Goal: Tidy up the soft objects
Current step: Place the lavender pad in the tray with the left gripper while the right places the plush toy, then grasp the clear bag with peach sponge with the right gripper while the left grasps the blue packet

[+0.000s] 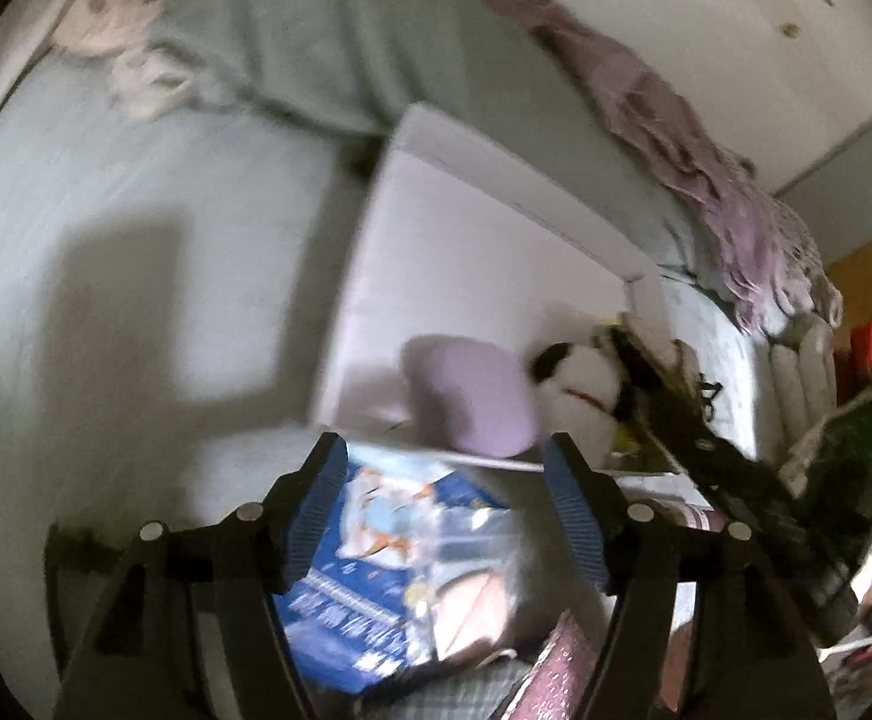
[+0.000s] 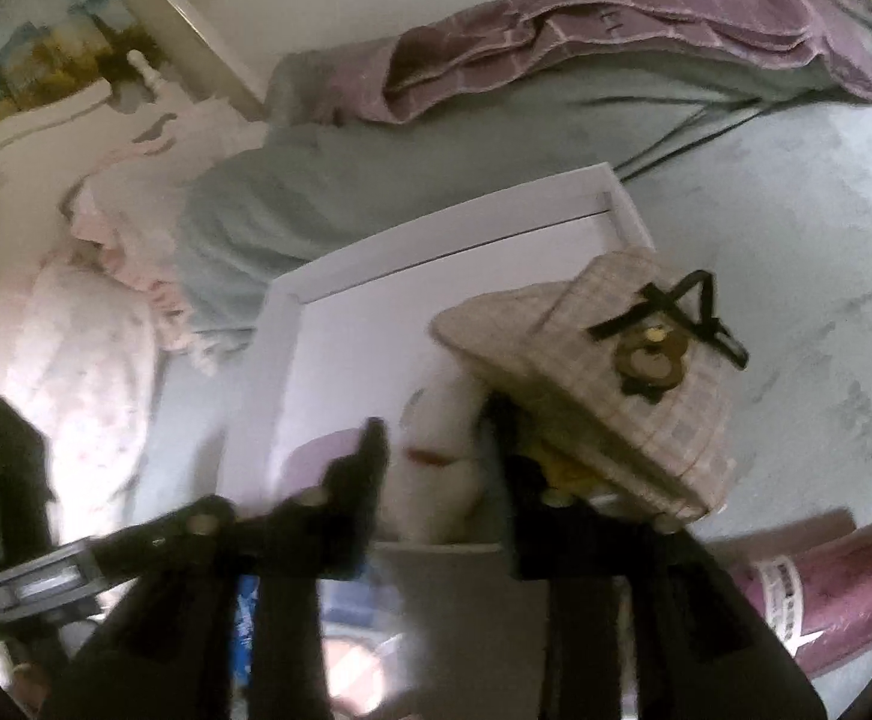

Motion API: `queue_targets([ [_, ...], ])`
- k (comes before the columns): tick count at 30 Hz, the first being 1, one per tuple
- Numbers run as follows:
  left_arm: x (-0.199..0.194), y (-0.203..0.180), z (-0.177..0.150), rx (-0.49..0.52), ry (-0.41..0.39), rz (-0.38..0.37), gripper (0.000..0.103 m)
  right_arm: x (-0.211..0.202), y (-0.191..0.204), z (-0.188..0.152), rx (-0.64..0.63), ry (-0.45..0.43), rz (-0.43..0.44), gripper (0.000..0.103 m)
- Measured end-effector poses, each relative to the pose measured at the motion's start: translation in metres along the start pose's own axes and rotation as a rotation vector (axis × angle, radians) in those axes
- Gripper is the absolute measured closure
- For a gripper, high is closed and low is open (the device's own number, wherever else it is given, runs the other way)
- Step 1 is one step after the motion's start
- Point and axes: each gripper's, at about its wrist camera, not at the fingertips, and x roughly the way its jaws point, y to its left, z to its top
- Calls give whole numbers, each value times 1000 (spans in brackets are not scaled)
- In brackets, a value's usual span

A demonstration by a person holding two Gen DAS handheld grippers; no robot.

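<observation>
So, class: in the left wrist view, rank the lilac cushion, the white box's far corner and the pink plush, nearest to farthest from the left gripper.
1. Lilac cushion, just beyond the left gripper.
2. White box's far corner, mid-bed.
3. Pink plush, far upper left.

Lilac cushion [image 1: 475, 399], black-white plush [image 1: 580, 381], plaid hat [image 2: 604, 378] in box [image 1: 466, 228].

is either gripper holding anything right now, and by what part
Left gripper: nothing, jaws open and empty. Right gripper: the plaid hat hangs at its far finger, but a grip cannot be told.
</observation>
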Motion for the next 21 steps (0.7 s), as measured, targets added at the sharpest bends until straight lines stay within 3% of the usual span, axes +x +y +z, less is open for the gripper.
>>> queue_targets([
  [3, 2, 9, 0, -26, 19, 52, 35, -5, 7, 1, 8, 37, 53, 58],
  [6, 5, 13, -2, -21, 65, 77, 35, -4, 16, -1, -7, 99, 51, 58],
  [13, 15, 20, -9, 44, 158, 121, 35, 16, 33, -12, -44, 316, -6, 57],
  [17, 23, 20, -12, 74, 186, 150, 35, 23, 35, -19, -42, 374, -16, 56],
  [21, 31, 12, -18, 105, 227, 142, 35, 29, 35, -23, -40, 414, -55, 48],
])
